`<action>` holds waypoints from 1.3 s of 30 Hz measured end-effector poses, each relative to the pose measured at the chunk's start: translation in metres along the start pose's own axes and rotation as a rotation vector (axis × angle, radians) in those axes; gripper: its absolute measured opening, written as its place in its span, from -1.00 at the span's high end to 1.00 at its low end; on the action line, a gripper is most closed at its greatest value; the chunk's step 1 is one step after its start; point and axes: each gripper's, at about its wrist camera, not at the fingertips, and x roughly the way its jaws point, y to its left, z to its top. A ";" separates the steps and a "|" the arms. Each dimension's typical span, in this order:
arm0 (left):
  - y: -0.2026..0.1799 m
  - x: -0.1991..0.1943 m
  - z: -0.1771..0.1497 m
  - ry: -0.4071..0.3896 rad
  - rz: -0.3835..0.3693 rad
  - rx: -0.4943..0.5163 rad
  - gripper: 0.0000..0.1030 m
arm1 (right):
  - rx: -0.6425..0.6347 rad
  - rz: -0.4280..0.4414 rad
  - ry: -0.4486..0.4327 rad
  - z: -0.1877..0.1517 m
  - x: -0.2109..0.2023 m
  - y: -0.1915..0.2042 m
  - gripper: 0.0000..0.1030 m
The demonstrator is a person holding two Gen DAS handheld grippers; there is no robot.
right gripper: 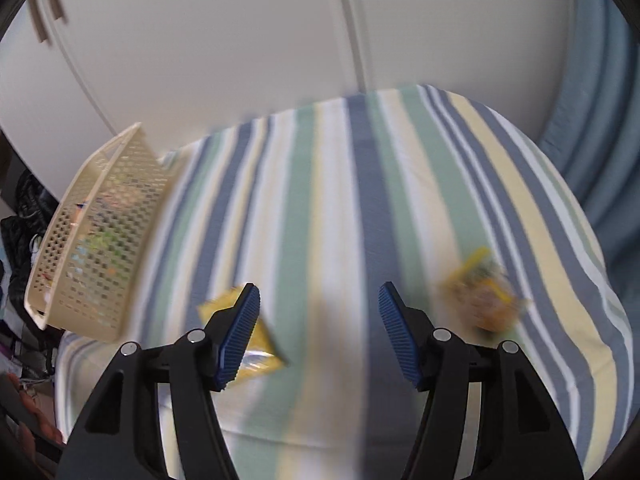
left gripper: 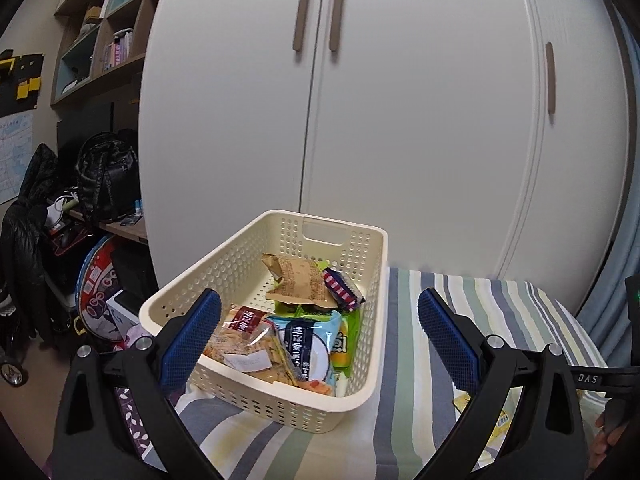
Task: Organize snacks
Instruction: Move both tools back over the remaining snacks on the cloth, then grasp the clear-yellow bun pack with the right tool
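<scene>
So the basket (left gripper: pixel 276 396) sits on the bedsheet (left gripper: pixel 420 360) right in front of the left gripper (left gripper: pixel 320 340), between its spread fingers and a bit to the left. Inside it, a cracker pack (left gripper: pixel 248 354) lies nearest the gripper, another packet (left gripper: pixel 308 344) just right of it, and a paper-wrapped snack (left gripper: pixel 302 282) behind them with a small checked packet (left gripper: pixel 342 286) touching its right side. The wardrobe (left gripper: pixel 400 120) stands behind the basket, shelves (left gripper: pixel 100 40) off to its left. From the right gripper (right gripper: pixel 319 336), the basket (right gripper: pixel 100 240) is far left, one snack packet (right gripper: pixel 260 356) lies partly behind its left finger, and another snack (right gripper: pixel 484 300) lies off to the right.
</scene>
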 end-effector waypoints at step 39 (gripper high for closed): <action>-0.081 0.063 -0.034 0.365 -0.164 0.312 -0.95 | -0.127 -0.076 0.170 0.009 0.031 -0.092 0.00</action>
